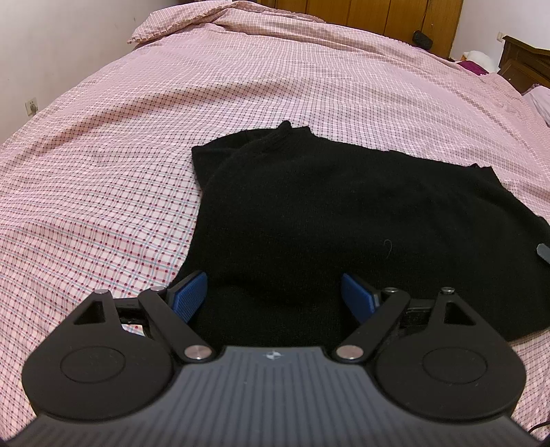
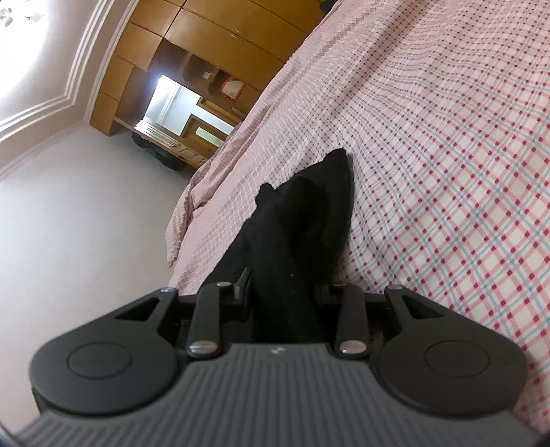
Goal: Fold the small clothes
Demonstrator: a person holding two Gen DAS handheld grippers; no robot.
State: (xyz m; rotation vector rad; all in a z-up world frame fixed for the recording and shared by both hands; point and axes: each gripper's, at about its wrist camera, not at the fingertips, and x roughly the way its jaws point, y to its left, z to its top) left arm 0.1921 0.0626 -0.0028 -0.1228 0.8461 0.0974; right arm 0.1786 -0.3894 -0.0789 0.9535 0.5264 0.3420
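A black knit garment (image 1: 326, 220) lies spread on the pink checked bed cover (image 1: 172, 113). My left gripper (image 1: 275, 295) is open, its blue pads either side of the garment's near edge, just above it. In the right wrist view my right gripper (image 2: 285, 292) is shut on a bunched fold of the black garment (image 2: 302, 223), lifting it off the bed cover (image 2: 447, 172); the view is strongly tilted. A dark tip of the right gripper (image 1: 543, 252) shows at the garment's right edge in the left wrist view.
A pillow (image 1: 178, 20) lies at the head of the bed by a wooden headboard (image 1: 361, 13). A wooden nightstand (image 1: 526, 65) stands at the far right. A wooden wardrobe (image 2: 192, 51) and pale floor (image 2: 86, 223) are beside the bed edge.
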